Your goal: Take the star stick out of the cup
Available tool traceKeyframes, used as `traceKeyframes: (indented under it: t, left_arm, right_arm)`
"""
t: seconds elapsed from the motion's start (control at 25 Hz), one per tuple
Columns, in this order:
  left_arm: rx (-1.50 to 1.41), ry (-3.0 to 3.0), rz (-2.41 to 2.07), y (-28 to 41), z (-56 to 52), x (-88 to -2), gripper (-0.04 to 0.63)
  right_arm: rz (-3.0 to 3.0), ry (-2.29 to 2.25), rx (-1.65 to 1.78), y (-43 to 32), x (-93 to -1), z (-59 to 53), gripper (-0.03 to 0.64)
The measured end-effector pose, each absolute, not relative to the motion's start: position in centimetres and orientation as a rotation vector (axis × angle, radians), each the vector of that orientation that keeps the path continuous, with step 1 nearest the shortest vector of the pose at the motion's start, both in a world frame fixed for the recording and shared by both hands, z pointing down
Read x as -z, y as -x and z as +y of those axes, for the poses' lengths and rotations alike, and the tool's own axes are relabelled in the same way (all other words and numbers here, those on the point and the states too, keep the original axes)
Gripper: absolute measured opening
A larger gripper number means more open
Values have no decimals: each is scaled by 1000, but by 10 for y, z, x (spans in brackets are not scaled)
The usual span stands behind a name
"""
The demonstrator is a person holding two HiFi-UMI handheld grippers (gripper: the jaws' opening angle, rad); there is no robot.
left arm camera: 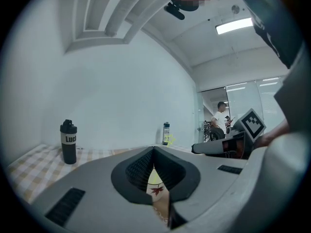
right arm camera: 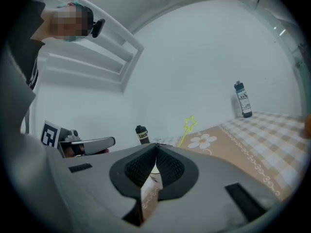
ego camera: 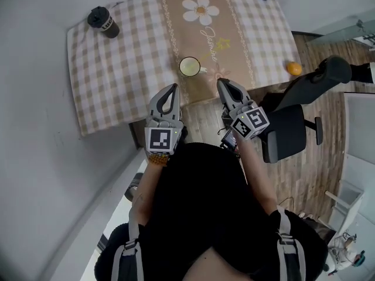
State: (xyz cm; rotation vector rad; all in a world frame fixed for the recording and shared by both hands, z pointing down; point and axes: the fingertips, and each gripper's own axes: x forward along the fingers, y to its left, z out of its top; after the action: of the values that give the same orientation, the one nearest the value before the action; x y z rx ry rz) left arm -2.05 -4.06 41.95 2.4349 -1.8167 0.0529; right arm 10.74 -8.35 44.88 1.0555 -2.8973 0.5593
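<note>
We see the left gripper (left arm camera: 153, 150) with its two jaws pressed together and nothing between them. The right gripper (right arm camera: 156, 147) is closed in the same way and is also empty. Both are held side by side at the near edge of the table (ego camera: 111, 92), and both point toward the cup (ego camera: 189, 67), which is just in front of them and apart from both.

The cup stands on the brown runner (ego camera: 205, 34) in the middle of the checked cloth (ego camera: 117, 69). Its inside looks yellow-green. The star stick (right arm camera: 189, 124) stands in the cup; it leans to the right, and its yellow star is above the rim, over the runner.

On the far left corner of the cloth a black bottle (ego camera: 104, 22) stands upright with its cap on. A second bottle (right arm camera: 243, 100) stands at the far right edge; what is inside the two bottles we cannot tell. An orange (ego camera: 294, 68) lies at the right edge of the table, well apart from the cup.
</note>
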Motion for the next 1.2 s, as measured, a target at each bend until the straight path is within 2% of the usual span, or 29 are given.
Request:
traceKeyframes:
  t: [0.64,1.2]
  left_arm:
    - [-27,-2460,-1792,59,-77,-426,-6]
    - [-16,-2550,-1682,57,-113,-428,-6]
  right_arm:
    - [-2892,-1109,-700,-94,-464,-126,6]
    - [-2852,-1177,-724,-106,-475,-154,6]
